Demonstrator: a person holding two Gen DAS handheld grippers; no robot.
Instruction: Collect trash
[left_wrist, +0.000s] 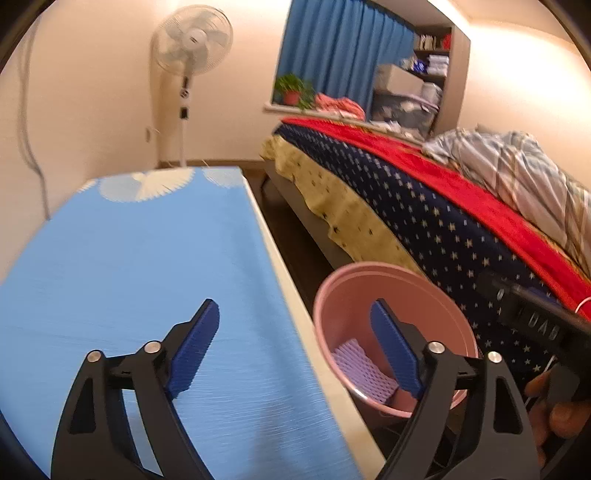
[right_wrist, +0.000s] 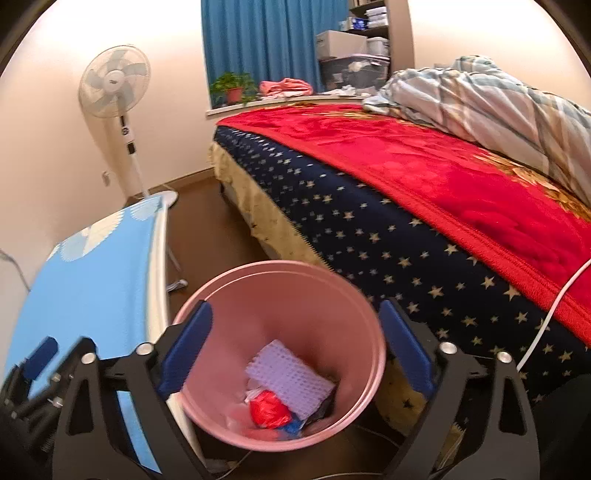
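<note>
A pink trash bin (right_wrist: 280, 295) stands on the floor between the blue-topped table (right_wrist: 92, 288) and the bed. In it lie a purple foam net (right_wrist: 291, 376), a red plastic wad (right_wrist: 267, 410) and other scraps. My right gripper (right_wrist: 295, 317) hangs open and empty right above the bin's mouth. My left gripper (left_wrist: 293, 321) is open and empty over the table's right edge (left_wrist: 288, 284), with the bin (left_wrist: 354, 291) and the foam net (left_wrist: 360, 363) beside it. The right gripper's body (left_wrist: 535, 325) shows at the right of the left wrist view.
A bed (right_wrist: 424, 206) with a red blanket and a star-patterned cover runs along the right. A standing fan (right_wrist: 116, 85) is at the far wall, next to blue curtains (right_wrist: 266, 40) and a potted plant (right_wrist: 232, 88). A white cable (right_wrist: 550, 314) hangs off the bed.
</note>
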